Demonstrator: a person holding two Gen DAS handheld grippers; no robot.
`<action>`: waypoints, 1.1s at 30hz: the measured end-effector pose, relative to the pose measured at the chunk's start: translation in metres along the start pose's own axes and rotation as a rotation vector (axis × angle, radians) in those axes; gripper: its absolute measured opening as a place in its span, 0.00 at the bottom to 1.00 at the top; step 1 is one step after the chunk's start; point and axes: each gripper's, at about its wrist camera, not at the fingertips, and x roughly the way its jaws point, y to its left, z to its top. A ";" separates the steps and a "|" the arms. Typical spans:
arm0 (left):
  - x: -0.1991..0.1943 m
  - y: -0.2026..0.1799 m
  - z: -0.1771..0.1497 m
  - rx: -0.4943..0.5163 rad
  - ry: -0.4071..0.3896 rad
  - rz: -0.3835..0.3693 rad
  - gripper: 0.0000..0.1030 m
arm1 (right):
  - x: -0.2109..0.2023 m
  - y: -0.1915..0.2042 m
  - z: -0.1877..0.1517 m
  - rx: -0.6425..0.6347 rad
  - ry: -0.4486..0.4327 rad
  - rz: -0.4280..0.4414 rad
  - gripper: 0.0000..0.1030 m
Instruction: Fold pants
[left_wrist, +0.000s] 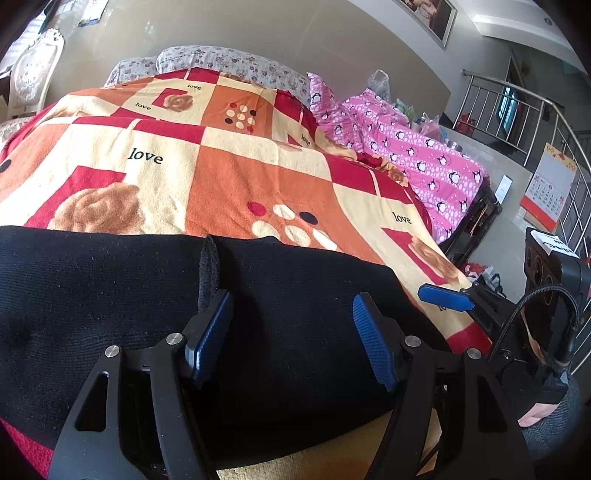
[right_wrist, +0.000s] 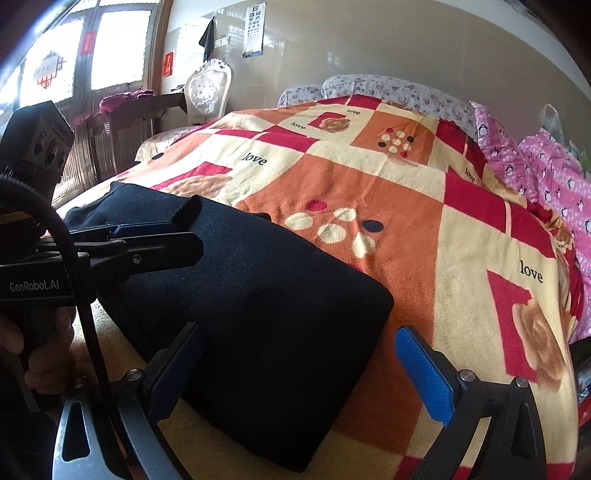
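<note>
The black knit pants (left_wrist: 110, 314) lie folded on the patterned blanket at the near edge of the bed; they also show in the right wrist view (right_wrist: 258, 302). My left gripper (left_wrist: 291, 317) is open and hovers just over the pants, with a raised fold of cloth by its left finger. My right gripper (right_wrist: 299, 350) is open, its jaws standing either side of the pants' right-hand corner. The left gripper (right_wrist: 162, 236) also shows in the right wrist view, over the pants' left part. One blue finger of the right gripper (left_wrist: 445, 297) shows at the right of the left wrist view.
The orange, red and cream blanket (left_wrist: 258, 177) covers the bed. Floral pillows (left_wrist: 229, 62) lie at the head. A pink penguin quilt (left_wrist: 417, 155) lies along the right side. A white chair (right_wrist: 207, 92) and wooden furniture stand at the left; a stair railing (left_wrist: 535, 110) stands at the right.
</note>
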 end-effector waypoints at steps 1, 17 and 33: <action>0.000 0.000 0.000 0.003 0.000 0.003 0.66 | 0.001 -0.002 0.000 0.009 0.005 0.009 0.99; 0.000 0.003 -0.001 -0.024 -0.007 -0.025 0.66 | 0.004 -0.018 -0.004 0.142 0.009 0.091 0.93; -0.001 0.008 0.001 -0.049 0.006 -0.045 0.66 | 0.004 -0.012 0.002 0.109 -0.021 0.251 0.86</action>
